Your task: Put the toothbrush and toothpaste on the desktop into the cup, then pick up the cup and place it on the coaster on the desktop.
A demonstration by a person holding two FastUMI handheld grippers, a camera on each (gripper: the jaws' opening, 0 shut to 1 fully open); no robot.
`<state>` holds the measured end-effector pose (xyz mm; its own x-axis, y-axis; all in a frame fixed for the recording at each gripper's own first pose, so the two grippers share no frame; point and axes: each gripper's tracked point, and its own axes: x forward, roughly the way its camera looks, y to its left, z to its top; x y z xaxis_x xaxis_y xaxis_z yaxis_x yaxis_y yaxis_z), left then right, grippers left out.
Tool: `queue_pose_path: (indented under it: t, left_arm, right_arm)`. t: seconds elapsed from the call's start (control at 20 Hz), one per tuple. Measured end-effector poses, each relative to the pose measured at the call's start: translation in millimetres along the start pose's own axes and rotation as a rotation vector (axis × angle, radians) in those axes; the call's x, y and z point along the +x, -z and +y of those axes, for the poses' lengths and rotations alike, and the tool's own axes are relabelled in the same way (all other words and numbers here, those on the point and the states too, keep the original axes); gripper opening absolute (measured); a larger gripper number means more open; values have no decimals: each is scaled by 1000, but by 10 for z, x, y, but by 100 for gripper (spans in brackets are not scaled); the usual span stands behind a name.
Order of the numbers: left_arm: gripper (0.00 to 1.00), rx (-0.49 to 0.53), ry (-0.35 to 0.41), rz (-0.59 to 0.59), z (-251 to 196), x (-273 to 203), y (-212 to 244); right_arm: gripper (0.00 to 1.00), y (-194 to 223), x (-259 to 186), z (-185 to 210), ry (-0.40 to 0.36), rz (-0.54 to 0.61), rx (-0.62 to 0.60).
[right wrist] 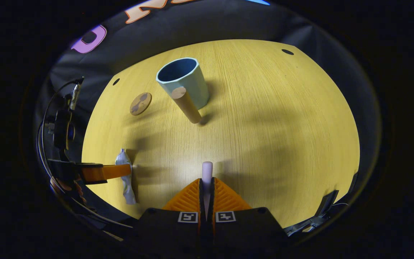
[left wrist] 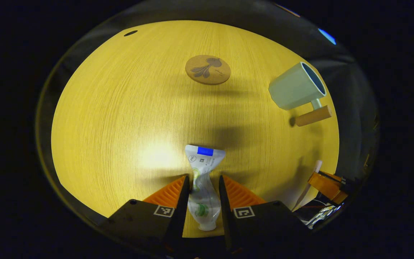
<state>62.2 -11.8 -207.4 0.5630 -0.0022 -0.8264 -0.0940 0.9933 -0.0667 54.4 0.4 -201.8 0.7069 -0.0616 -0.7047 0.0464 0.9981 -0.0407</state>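
A white toothpaste tube (left wrist: 203, 158) is pinched at its waist between the fingers of my left gripper (left wrist: 203, 176), low over the wooden desktop (left wrist: 120, 118). My right gripper (right wrist: 207, 180) is shut on a pale toothbrush (right wrist: 207, 168), whose end pokes out past the fingertips. The pale green cup (right wrist: 185, 81) with a wooden handle (right wrist: 187, 104) stands upright at the middle back in the right gripper view, open and apart from both grippers. A round cork coaster (left wrist: 207, 69) lies bare left of the cup (left wrist: 297, 90). The right gripper view also has the tube (right wrist: 125, 176) at its left.
The desktop (right wrist: 282, 118) ends at the black cloth wall behind the cup. Small dark holes (right wrist: 287, 51) sit near its far corners. Cables and the left gripper's body (right wrist: 63, 133) hang off the left edge.
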Motion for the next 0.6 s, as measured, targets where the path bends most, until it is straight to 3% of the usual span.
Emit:
queue_pose_path:
  t: [0.1, 0.25, 0.35, 0.45, 0.6]
  left_arm:
    - [35, -12, 0, 17, 16, 14, 17]
    - [33, -19, -4, 11, 18, 40, 5]
    - [24, -46, 10, 0, -33, 57, -10]
    - [10, -63, 16, -4, -81, 86, -6]
    - [4, -60, 54, -32, -84, 55, -9]
  right_arm:
    - [4, 23, -7, -35, 4, 2, 2]
    - [4, 45, -7, -75, 8, 4, 3]
    - [4, 49, 7, -77, 8, 6, 2]
    - [4, 42, 6, -75, 3, 5, -4]
    - [4, 33, 22, -60, -3, 4, -13]
